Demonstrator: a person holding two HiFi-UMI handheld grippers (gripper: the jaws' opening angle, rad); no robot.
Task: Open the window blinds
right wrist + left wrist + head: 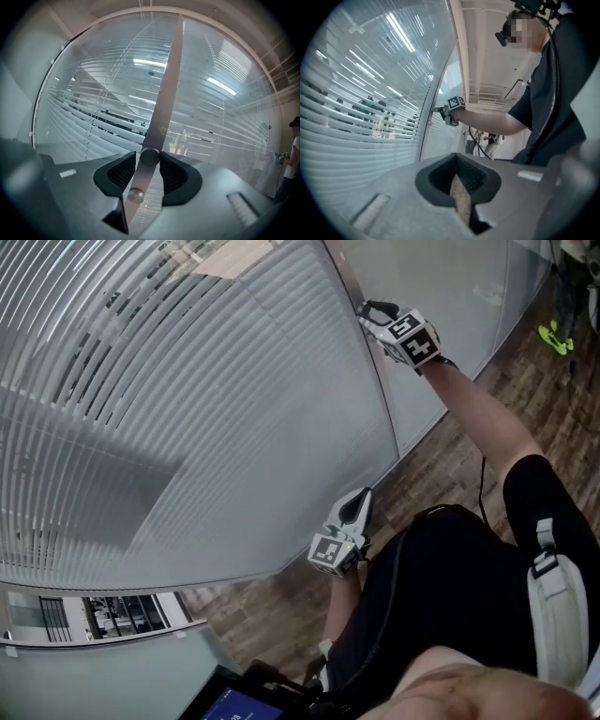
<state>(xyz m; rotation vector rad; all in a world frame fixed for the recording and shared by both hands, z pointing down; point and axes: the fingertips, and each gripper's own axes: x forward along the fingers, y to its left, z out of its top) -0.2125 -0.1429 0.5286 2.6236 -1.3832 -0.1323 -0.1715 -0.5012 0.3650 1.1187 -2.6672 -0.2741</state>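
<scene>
I have the right gripper (150,161) up at the flat, brushed-metal post (373,371) that divides the glass wall. Its ribbed black pads sit on either side of a small round knob (150,156) on that post. The knob is a smooth, dull-grey cylinder standing out from the strip. The pads flank it closely, but I cannot see them pinching it, so I read that hand as released around it. A smaller shiny stud (136,194) sits on the same strip nearer the camera, outside the pads.

The blinds (187,381) are thin, pale, horizontal slats with fine cords (93,126) running down them. They sit behind glass that mirrors long ceiling lights. In the head view the slats far from the post are tilted enough that a room shows between them. Closer to the post they look like a nearly solid grey sheet. The right gripper view shows slats on both sides of the post.

My left gripper (361,495) is held low and level, near the bottom edge of the pane but apart from it. Its fingers are clenched together on nothing, with only a thin slit showing the floor through them.

The wooden floor (450,456), laid in short brown planks, runs along the foot of the glass. That strip between the wall and the person's dark clothing is the room I have for moving. The person's bare arm (478,409) spans it, stretched to the post.
</scene>
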